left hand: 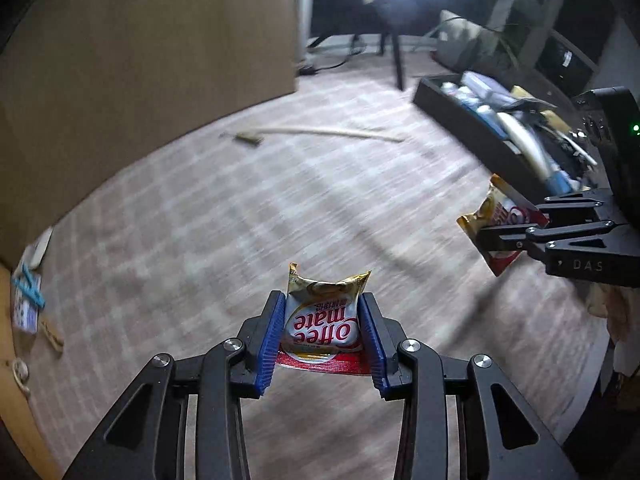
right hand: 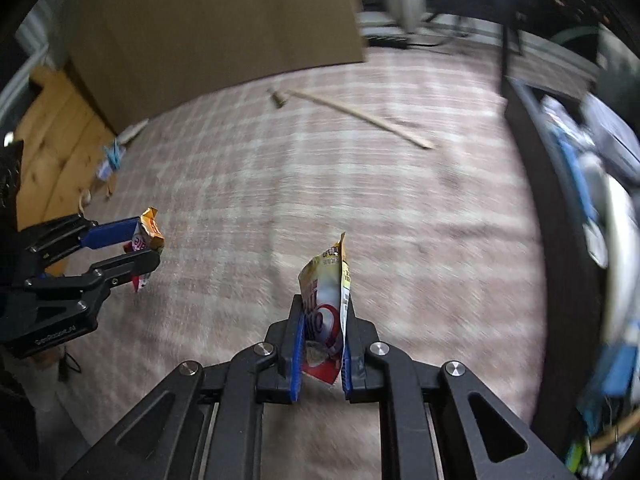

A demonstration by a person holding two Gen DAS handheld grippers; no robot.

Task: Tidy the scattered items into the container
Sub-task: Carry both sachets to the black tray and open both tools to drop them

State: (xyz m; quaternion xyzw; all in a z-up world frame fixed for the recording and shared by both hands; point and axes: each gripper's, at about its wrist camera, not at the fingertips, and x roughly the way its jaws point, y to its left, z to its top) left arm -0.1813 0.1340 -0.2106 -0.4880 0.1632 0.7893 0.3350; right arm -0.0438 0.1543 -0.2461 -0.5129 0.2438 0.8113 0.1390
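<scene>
- The jaws of the left gripper (left hand: 323, 334) are clamped on a Coffee mate sachet (left hand: 320, 326), one blue pad pressing each side edge, so the packet bows outward between them with its printed face toward the camera and the lettering upside down.
- The jaws of the right gripper (right hand: 322, 344) are closed on a second sachet (right hand: 326, 312), held edge-on and upright, its yellow top sticking up past the fingertips and its red bottom hanging between the pads.
- In the left wrist view the right gripper (left hand: 516, 236) shows at the right edge, its sachet (left hand: 494, 216) poking out toward the left; in the right wrist view the left gripper (right hand: 140, 248) appears at the left edge with its sachet (right hand: 148, 236) pinched at the tips.
- Both sachets are held above a checked pale rug (left hand: 240, 200), apart from each other.
- The container, a black tray (left hand: 452, 112), sits on the rug at the far right, already holding tubes, packets and other blurred items; in the right wrist view its dark rim (right hand: 560, 240) runs down the right side, near the right gripper's sachet.
- A long wooden stick (left hand: 332, 133) lies on the rug in the distance.
- A cardboard box (left hand: 140, 60) stands behind the rug on the left.
- A blue clothespin (left hand: 28, 284) and small packets lie at the rug's left edge.
</scene>
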